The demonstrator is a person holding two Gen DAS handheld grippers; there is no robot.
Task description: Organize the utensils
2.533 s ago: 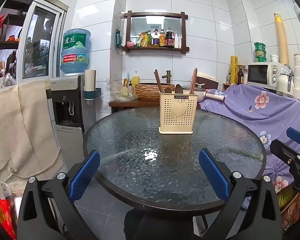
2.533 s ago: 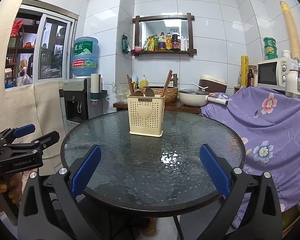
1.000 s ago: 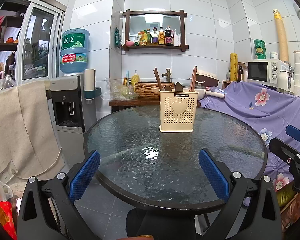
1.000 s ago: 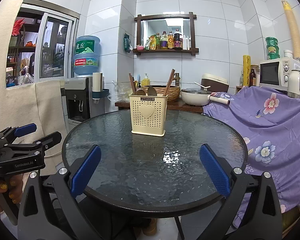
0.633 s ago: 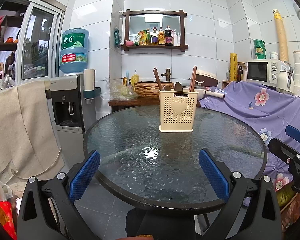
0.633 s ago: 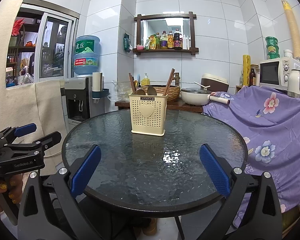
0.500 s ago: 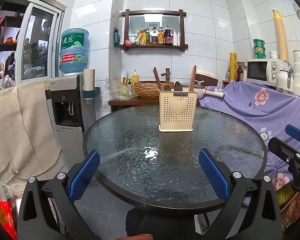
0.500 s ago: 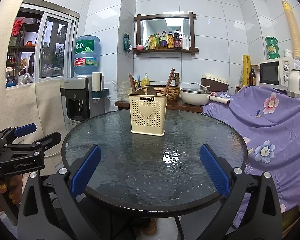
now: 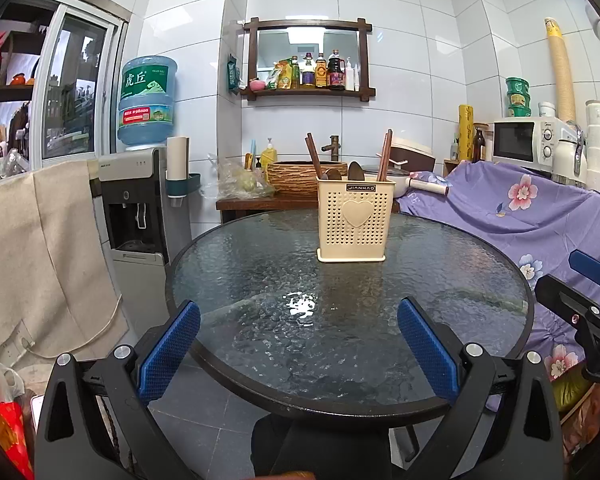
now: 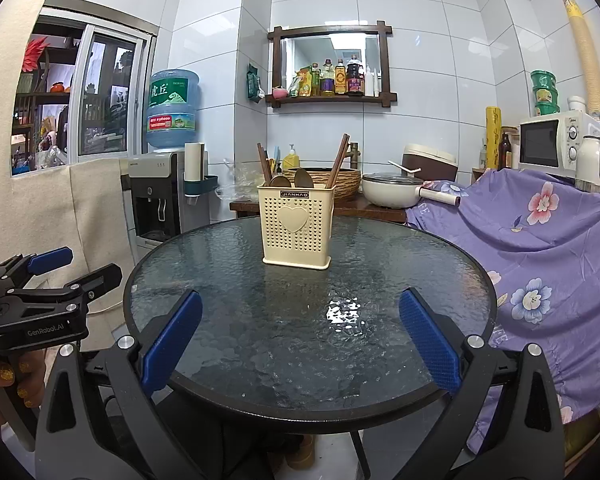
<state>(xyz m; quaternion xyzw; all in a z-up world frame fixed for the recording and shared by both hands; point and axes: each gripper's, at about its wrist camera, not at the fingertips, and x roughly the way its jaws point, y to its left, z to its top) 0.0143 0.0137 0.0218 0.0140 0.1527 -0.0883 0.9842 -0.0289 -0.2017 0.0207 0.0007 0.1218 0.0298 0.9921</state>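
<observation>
A cream perforated utensil holder (image 9: 353,223) (image 10: 297,228) with a heart on its front stands on the far half of a round glass table (image 9: 260,280) (image 10: 380,264). Dark wooden chopsticks (image 9: 313,156) (image 10: 337,166) and wooden spoons (image 9: 355,171) (image 10: 302,178) stick out of its top. My left gripper (image 9: 299,348) hovers open at the table's near edge, nothing between its blue pads. My right gripper (image 10: 300,340) is open too, held at the near edge to the right of the left one. Each gripper shows at the side of the other's view.
A water dispenser (image 9: 138,196) with a blue bottle stands left of the table. A purple floral cloth (image 9: 540,216) covers furniture on the right, with a microwave (image 9: 528,142) behind. A pot (image 10: 392,194) and a woven basket (image 9: 300,172) sit on a wooden counter behind the table.
Both views have drifted only slightly; the holder and utensils stay where they were, and both grippers remain open and empty.
</observation>
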